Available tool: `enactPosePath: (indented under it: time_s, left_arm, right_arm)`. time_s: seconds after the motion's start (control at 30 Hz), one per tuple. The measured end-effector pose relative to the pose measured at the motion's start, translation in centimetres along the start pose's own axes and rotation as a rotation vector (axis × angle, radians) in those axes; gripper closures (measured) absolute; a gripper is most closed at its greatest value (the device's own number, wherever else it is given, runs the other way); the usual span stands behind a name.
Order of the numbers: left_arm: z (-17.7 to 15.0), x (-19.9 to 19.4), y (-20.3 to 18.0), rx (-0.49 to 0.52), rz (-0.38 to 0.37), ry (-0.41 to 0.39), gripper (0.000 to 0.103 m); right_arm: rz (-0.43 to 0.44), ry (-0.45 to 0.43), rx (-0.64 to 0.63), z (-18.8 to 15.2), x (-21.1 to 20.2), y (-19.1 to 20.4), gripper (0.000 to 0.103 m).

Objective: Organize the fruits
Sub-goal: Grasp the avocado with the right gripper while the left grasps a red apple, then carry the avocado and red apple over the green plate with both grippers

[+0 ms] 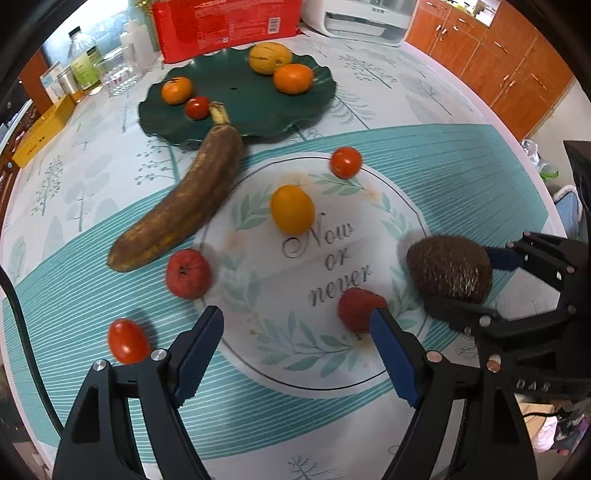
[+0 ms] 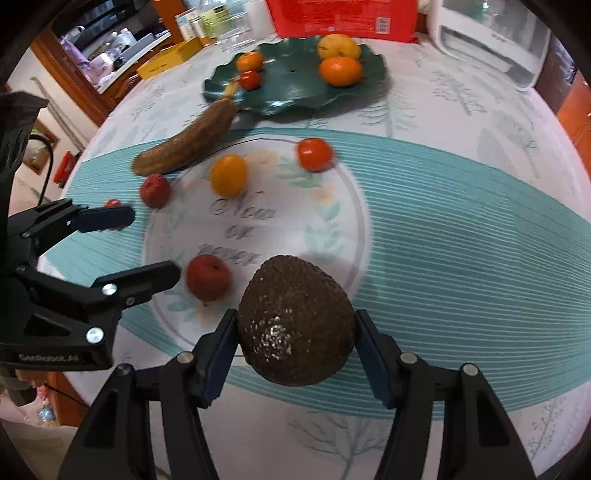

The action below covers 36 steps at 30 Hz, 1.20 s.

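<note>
One red fruit point(image 1: 356, 308) half behind claw point(image 1: 297, 325)

The desk point(image 1: 424, 96) is round and covered with a pale cloth printed with grey-green trees, a broad teal striped band and a white medallion bearing the words "Now or never". At its far edge stand a red box point(image 1: 225, 26), a white appliance point(image 1: 365, 18), clear glasses point(image 1: 118, 74), a bottle point(image 1: 83, 59) and a yellow box point(image 1: 42, 129). Behind the desk on the right runs a row of orange-brown wooden cabinets point(image 1: 517, 70) with small metal handles. In the right wrist view more wooden furniture point(image 2: 70, 74) shows at the left, with cluttered shelves above it. The light is even and soft, casting faint shadows on the cloth.
</note>
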<state>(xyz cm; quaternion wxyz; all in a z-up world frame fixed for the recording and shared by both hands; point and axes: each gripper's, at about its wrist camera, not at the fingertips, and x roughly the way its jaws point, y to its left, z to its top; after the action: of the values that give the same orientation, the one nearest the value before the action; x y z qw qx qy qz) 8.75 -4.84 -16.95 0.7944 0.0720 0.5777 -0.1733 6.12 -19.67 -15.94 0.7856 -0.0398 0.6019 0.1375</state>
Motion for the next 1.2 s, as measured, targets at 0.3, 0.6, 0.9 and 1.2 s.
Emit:
enactPosePath:
  time_s: [0.3, 0.6, 0.9, 1.2]
  left_arm:
    - [0.7, 1.1, -2.8, 0.046, -0.055, 0.016, 0.026]
    - [1.0, 3.0, -4.9, 0.088, -0.046, 0.066, 0.062]
    - [0.5, 3.0, -4.9, 0.077, -0.038, 0.076, 0.073]
    - [1.7, 0.2, -2.3, 0.032, -0.048, 0.042, 0.073]
  right_arm:
    - [-0.044, -0.009, 0.081, -0.7, -0.9, -3.8, 0.041]
    - [-0.040, -0.015, 0.098, -0.7, -1.0, -4.7, 0.041]
    - [-0.022, -0.008, 0.087, -0.4, -0.8, -4.4, 0.041]
    - [0.005, -0.020, 0.012, 1.0, -1.2, -2.3, 0.041]
